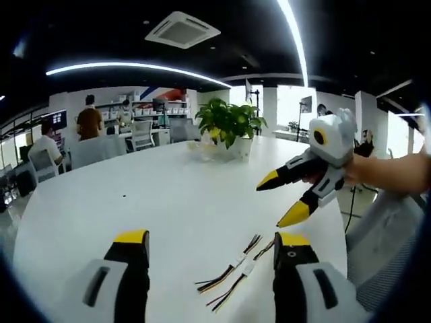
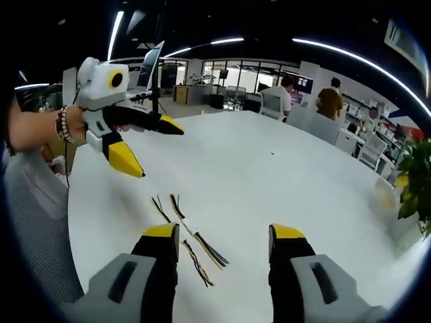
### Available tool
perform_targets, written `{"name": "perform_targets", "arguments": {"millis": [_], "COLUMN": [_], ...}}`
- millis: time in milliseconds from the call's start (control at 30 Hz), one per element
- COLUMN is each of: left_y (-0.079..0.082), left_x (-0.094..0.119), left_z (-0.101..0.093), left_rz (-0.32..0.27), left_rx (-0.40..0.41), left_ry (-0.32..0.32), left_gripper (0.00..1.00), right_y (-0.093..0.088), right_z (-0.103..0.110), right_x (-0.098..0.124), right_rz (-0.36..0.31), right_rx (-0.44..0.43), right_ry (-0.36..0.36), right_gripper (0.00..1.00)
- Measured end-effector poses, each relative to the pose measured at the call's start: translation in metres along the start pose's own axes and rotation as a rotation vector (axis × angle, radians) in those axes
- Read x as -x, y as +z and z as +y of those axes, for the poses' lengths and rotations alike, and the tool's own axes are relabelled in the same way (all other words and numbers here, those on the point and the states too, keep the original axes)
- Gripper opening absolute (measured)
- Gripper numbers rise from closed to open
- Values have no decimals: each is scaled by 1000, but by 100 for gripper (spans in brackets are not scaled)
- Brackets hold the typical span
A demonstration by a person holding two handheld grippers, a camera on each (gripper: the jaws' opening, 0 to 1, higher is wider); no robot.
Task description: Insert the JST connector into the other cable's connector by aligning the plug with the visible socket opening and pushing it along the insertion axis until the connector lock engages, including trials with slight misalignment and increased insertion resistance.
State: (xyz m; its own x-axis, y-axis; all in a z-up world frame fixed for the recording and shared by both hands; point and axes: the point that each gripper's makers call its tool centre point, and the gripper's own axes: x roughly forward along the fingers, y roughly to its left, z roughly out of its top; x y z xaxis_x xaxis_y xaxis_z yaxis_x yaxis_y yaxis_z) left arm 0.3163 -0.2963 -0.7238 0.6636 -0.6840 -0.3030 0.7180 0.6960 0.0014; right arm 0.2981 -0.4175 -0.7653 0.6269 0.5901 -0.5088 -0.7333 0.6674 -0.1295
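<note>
Two short cables with coloured wires lie side by side on the white table (image 1: 155, 195), not joined. The nearer-left cable (image 1: 232, 266) and the other cable (image 1: 246, 277) each carry a small white connector mid-length. In the right gripper view the pair of cables (image 2: 192, 239) lies just beyond my jaws. My left gripper (image 1: 212, 239) hovers open over the table, with the cables between and just past its yellow-tipped jaws. My right gripper (image 2: 223, 232) is open too, holding nothing. Each gripper also appears in the other view, raised above the table: right gripper (image 1: 281, 198), left gripper (image 2: 149, 145).
A potted green plant (image 1: 230, 124) stands at the table's far side, also at the edge (image 2: 417, 182). A grey mesh chair (image 1: 387, 249) sits by the table edge near the person's arm. People sit at desks (image 1: 87, 121) in the office behind.
</note>
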Motion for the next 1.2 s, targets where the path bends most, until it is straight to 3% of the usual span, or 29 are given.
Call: {"name": "perform_targets", "arguments": {"millis": [167, 300, 567, 633, 767, 867, 967, 1200], "left_y": [13, 17, 34, 43, 49, 58, 48, 17], "left_x": [9, 17, 39, 50, 72, 92, 110, 153], "left_z": [0, -13, -25, -27, -33, -37, -38, -30], "left_rz": [-16, -27, -79, -124, -152, -218, -202, -139], "left_rx": [-36, -12, -29, -15, -5, 37, 51, 37], "left_ry": [46, 17, 17, 25, 29, 31, 37, 141], "left_gripper": [86, 96, 98, 98, 97, 97, 97, 96], "right_y": [2, 8, 9, 8, 24, 42, 60, 52], "right_z": [0, 2, 1, 2, 7, 12, 17, 27], "right_x": [7, 16, 34, 40, 54, 69, 93, 134], "right_rz": [-4, -35, -60, -57, -132, -201, -289, -274], "right_rx": [-8, -14, -31, -27, -71, -104, -131, -102], "right_ry": [-17, -27, -70, -80, -94, -109, -119, -187], "right_gripper": [52, 53, 54, 54, 56, 57, 56, 57]}}
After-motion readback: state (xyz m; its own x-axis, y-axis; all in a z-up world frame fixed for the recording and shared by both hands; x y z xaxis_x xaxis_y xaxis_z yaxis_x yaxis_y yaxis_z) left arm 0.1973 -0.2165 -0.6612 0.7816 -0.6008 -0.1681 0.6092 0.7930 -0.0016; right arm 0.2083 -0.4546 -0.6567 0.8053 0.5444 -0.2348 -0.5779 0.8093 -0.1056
